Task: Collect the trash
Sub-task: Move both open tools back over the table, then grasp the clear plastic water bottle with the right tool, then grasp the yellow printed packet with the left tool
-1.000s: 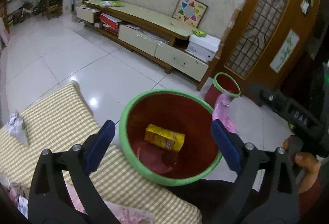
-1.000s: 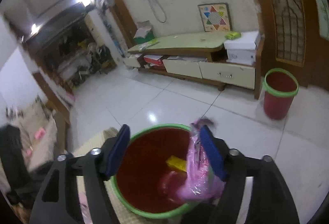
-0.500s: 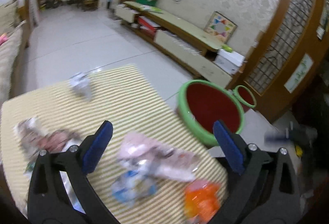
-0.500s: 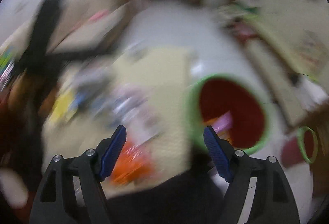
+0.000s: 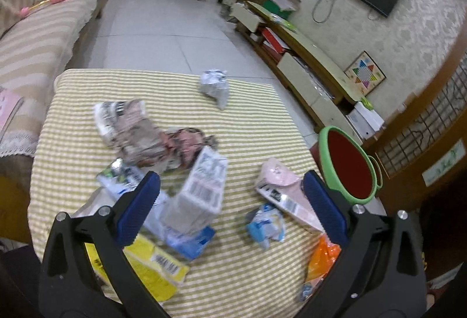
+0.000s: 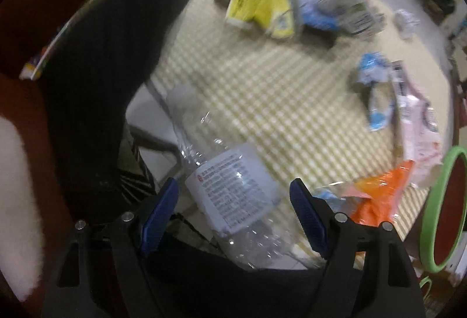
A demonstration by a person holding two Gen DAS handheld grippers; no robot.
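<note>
Trash lies on a yellow checked tablecloth [image 5: 248, 119]. My left gripper [image 5: 230, 186] hovers open over a barcoded carton [image 5: 201, 192]. Around it lie a yellow package [image 5: 146, 262], a blue-white wrapper [image 5: 265, 224], a pink package [image 5: 280, 189], an orange wrapper [image 5: 321, 262] and a crumpled silver wrapper [image 5: 214, 86]. The red bin with a green rim [image 5: 324, 160] stands off the table's right edge. My right gripper [image 6: 233, 186] points down, open, with a clear plastic bottle [image 6: 230, 189] lying between its jaws at the near table edge. The pads do not press on it.
A striped sofa [image 5: 29, 35] stands left of the table and a long TV cabinet [image 5: 292, 35] runs along the far wall. The person's dark clothing [image 6: 96, 84] fills the near-left side of the right wrist view. The bin's rim [image 6: 432, 201] shows at its right edge.
Both grippers swung from over the red bin to over the table. The right one rolled and tipped down onto the bottle; the pink bag that hung at its finger is gone.
</note>
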